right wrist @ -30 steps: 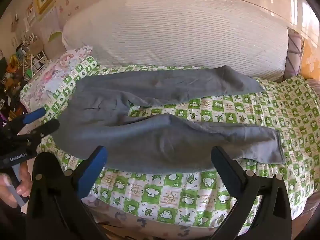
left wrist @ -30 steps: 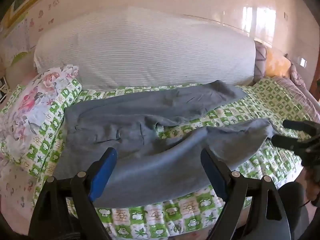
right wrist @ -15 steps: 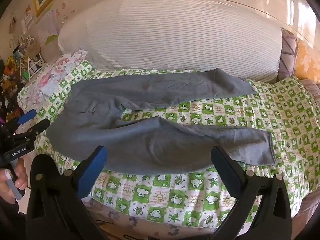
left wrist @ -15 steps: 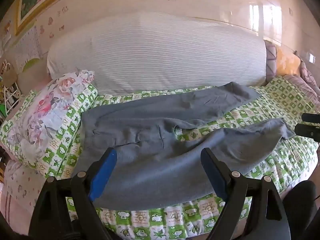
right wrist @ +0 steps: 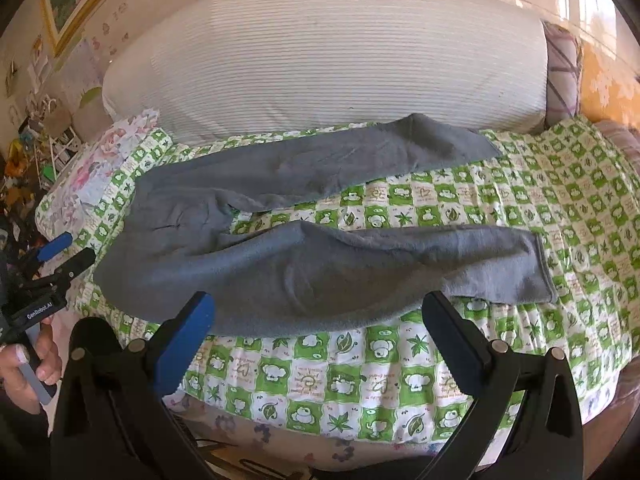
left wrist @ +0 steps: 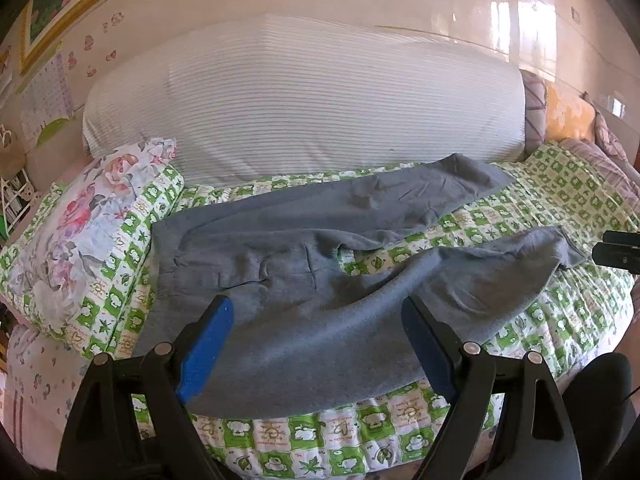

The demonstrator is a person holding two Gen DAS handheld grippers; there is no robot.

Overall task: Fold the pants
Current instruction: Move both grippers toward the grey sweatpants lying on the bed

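Grey pants (left wrist: 304,276) lie spread on the bed, waist to the left, the two legs splayed apart to the right; they also show in the right wrist view (right wrist: 280,264). My left gripper (left wrist: 316,344) is open and empty, held in front of the bed near the waist and the near leg. My right gripper (right wrist: 320,344) is open and empty, in front of the near leg's middle. The left gripper also shows at the left edge of the right wrist view (right wrist: 60,256). The right gripper's tips show at the right edge of the left wrist view (left wrist: 620,250), near the near leg's cuff.
The bed has a green-and-white patterned quilt (right wrist: 460,208). A big white striped bolster (left wrist: 304,100) lies along the wall behind the pants. A floral pillow (left wrist: 80,232) sits at the left. Purple and orange cushions (left wrist: 568,120) are at the far right.
Both grippers have drawn back and shifted a little; the view of the bed has widened. The pants lie as before. Both grippers stay open.
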